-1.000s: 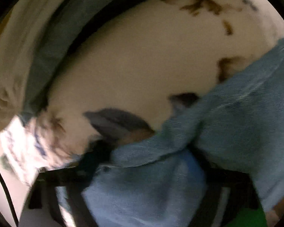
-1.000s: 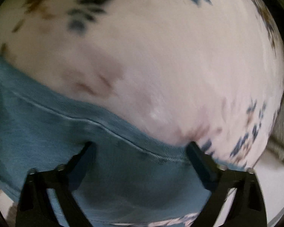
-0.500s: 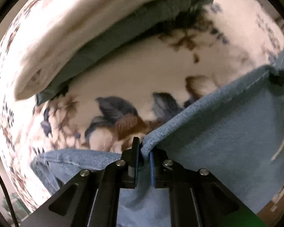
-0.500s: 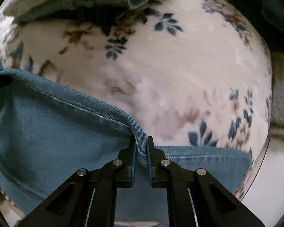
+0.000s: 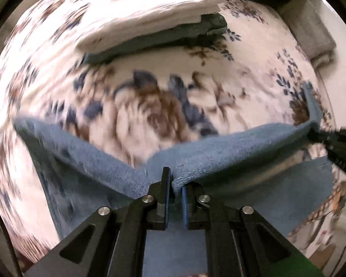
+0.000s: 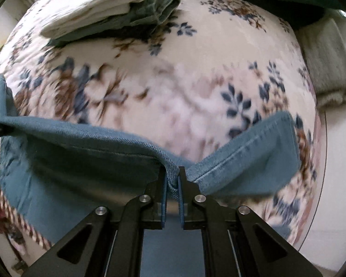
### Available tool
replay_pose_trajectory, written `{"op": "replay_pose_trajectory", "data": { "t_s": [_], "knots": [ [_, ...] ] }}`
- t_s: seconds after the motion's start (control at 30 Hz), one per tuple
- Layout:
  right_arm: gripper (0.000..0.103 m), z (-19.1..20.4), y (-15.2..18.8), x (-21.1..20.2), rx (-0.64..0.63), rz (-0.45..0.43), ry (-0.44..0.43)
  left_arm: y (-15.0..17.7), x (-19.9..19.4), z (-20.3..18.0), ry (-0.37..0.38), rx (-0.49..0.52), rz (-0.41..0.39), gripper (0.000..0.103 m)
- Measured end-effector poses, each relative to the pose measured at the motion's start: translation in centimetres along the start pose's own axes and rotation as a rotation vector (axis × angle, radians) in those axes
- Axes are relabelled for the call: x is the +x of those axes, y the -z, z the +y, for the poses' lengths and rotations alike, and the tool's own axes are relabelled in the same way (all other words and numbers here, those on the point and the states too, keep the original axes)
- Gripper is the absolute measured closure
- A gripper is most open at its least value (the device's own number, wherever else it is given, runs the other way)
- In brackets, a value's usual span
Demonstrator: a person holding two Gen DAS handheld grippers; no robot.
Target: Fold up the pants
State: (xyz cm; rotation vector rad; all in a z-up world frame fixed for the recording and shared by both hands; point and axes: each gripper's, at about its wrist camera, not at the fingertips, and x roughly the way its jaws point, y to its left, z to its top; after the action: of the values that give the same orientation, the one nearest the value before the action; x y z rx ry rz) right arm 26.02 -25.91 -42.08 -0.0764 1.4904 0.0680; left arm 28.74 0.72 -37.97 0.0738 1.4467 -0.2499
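Fingers (image 5: 166, 180) of both grippers pinching denim pants (image 5: 230, 159), apparently lifted off floral blanket (image 6: 173, 80)

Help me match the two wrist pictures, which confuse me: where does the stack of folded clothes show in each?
Left wrist view: the stack of folded clothes lies at the top, left of centre, beyond the jeans pinched by the left gripper.
Right wrist view: the stack sits in the top left corner, beyond the right gripper.
Shared landmark: the folded grey blanket at the right edge.
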Motion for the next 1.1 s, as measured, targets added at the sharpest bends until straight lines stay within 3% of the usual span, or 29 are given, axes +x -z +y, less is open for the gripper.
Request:
{"op": "replay_pose_trajectory", "data": {
  "t_s": [0.07, 0.1, 0.23, 0.37, 0.5, 0.57, 0.6, 0.63, 0.67, 0.7, 0.73, 0.77, 0.8, 1.0, 1.1],
  "knots": [
    [0.095, 0.8, 2.8, 0.0, -0.010, 0.020, -0.017, 3.4, -0.2, -0.6, 0.013, -0.093, 0.015, 0.097],
    [0.095, 1.2, 4.3, 0.3, -0.023, 0.034, -0.021, 3.8, 2.5, -1.5, 0.020, -0.129, 0.032, 0.097],
    [0.095, 3.1, 11.0, 3.3, -0.111, 0.119, -0.020, 10.8, 7.2, -2.3, 0.026, -0.284, 0.151, 0.097],
    [0.094, 5.1, 15.4, 7.2, -0.192, 0.193, 0.006, 14.9, 12.7, -2.3, -0.013, -0.354, 0.252, 0.097],
    [0.091, 6.2, 16.8, 9.4, -0.235, 0.222, 0.047, 15.5, 15.2, -1.0, 0.013, -0.443, 0.285, 0.094],
    [0.086, 6.1, 16.5, 9.5, -0.207, 0.241, 0.027, 15.0, 14.6, -0.9, -0.003, -0.458, 0.290, 0.092],
    [0.077, 5.9, 16.4, 9.4, -0.186, 0.254, 0.005, 14.7, 14.2, -1.1, -0.013, -0.452, 0.293, 0.091],
    [0.059, 5.6, 16.1, 9.0, -0.159, 0.262, -0.030, 14.4, 13.5, -1.6, -0.033, -0.433, 0.289, 0.084],
    [0.049, 5.4, 16.0, 8.5, -0.133, 0.261, -0.060, 14.1, 12.4, -2.2, -0.062, -0.404, 0.273, 0.079],
    [0.031, 5.2, 15.9, 7.9, -0.108, 0.257, -0.077, 14.1, 11.6, -2.8, -0.087, -0.391, 0.264, 0.070],
    [0.022, 5.2, 15.9, 7.1, -0.097, 0.253, -0.083, 13.9, 10.7, -3.3, -0.104, -0.384, 0.255, 0.051],
    [0.022, 5.2, 15.8, 6.5, -0.093, 0.248, -0.080, 13.9, 9.8, -3.7, -0.110, -0.380, 0.248, 0.037],
    [0.022, 5.2, 15.8, 5.7, -0.084, 0.236, -0.073, 13.9, 8.9, -4.2, -0.132, -0.377, 0.244, 0.016],
    [0.017, 4.0, 14.3, 3.4, -0.013, 0.194, -0.025, 11.8, 5.0, -7.6, -0.255, -0.300, 0.114, 0.013],
    [0.017, 2.5, 13.4, 3.4, 0.032, 0.181, 0.004, 8.7, 5.3, -9.1, -0.303, -0.242, 0.079, 0.013]
  ]
}}
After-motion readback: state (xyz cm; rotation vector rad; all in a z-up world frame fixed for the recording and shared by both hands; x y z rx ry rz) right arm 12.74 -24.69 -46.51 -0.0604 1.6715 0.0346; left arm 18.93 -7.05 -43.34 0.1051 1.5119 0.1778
